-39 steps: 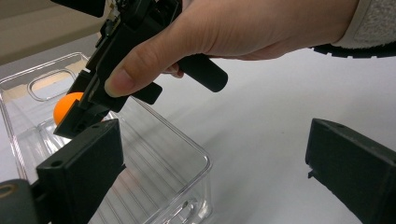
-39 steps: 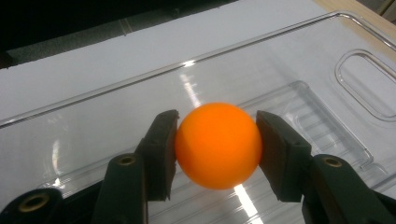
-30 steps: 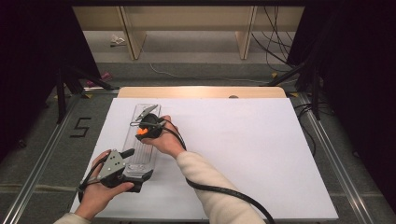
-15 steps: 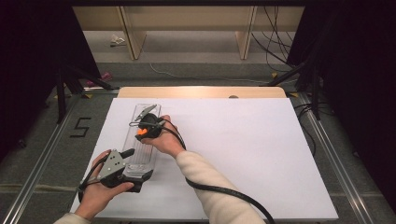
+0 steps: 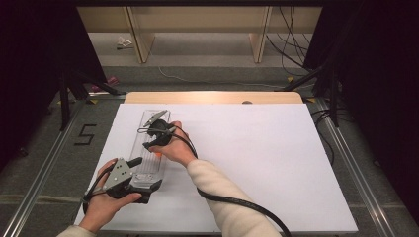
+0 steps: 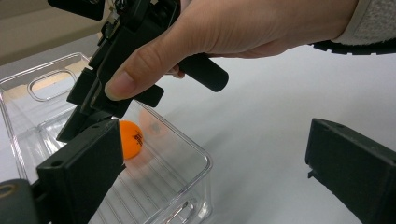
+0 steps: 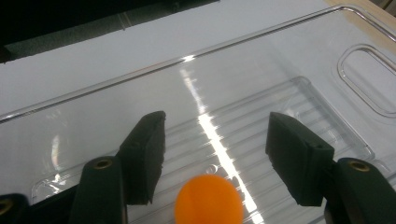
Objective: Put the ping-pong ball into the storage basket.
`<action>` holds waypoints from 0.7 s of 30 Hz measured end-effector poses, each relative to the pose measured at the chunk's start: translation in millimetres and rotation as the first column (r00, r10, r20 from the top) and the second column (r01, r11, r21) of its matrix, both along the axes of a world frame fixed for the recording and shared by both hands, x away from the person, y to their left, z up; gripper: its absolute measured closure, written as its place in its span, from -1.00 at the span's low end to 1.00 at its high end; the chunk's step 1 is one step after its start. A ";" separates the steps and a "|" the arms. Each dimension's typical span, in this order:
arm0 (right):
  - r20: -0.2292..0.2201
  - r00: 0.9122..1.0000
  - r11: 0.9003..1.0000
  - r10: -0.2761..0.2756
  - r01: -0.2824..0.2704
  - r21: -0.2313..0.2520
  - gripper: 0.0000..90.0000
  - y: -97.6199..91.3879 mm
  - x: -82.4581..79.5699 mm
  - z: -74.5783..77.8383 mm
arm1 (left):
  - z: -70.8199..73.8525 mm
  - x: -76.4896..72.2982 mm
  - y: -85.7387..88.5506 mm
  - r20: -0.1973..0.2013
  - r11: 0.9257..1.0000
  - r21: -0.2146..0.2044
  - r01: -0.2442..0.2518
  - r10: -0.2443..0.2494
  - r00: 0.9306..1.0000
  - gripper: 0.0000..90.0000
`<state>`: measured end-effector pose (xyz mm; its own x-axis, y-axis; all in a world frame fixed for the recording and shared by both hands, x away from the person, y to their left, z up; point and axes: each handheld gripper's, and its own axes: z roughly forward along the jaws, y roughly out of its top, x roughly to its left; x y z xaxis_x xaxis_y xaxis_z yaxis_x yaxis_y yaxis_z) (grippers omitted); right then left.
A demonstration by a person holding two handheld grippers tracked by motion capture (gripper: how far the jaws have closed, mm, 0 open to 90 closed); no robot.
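One clear plastic bin [image 5: 148, 148] on table [image 5: 257, 163]. One orange ball [image 7: 208, 201] inside bin. Two claws: left claw [image 5: 136, 183] at bin's near end, right claw [image 5: 150, 137] over bin's middle. Two hands, one per claw.

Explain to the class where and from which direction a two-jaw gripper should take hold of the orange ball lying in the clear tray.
Grip the orange ball across its widest middle, coming from above through the open top of the clear tray. It is round, so any opposite pair of sides should serve, but the tray's walls block a sideways approach. The right gripper hangs open over it, jaws apart either side.
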<state>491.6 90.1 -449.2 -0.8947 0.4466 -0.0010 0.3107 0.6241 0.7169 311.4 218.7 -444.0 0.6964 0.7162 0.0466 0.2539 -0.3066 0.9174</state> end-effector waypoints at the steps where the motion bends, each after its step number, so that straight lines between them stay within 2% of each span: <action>1: 0.000 1.000 1.000 -0.001 0.001 0.002 -0.16 0.0 0.0 0.0 | 0.0 0.0 0.0 0.000 1.000 0.000 0.000 0.000 1.000 -0.91; 13: 0.015 1.000 1.000 -0.007 0.007 0.023 -0.37 -1.5 -0.3 3.5 | 0.0 -0.1 0.1 0.000 1.000 -0.001 0.000 0.000 1.000 -0.91; 21: 0.029 0.999 0.998 -0.015 0.013 0.063 -0.52 -5.5 -2.0 6.9 | 0.0 -0.1 0.0 0.001 1.000 -0.002 -0.001 0.001 1.000 -0.91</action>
<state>489.7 84.6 -442.3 -0.8884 0.4591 0.0014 0.2975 0.5734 0.7634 311.3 218.7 -444.0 0.6957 0.7168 0.0462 0.2533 -0.3049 0.9181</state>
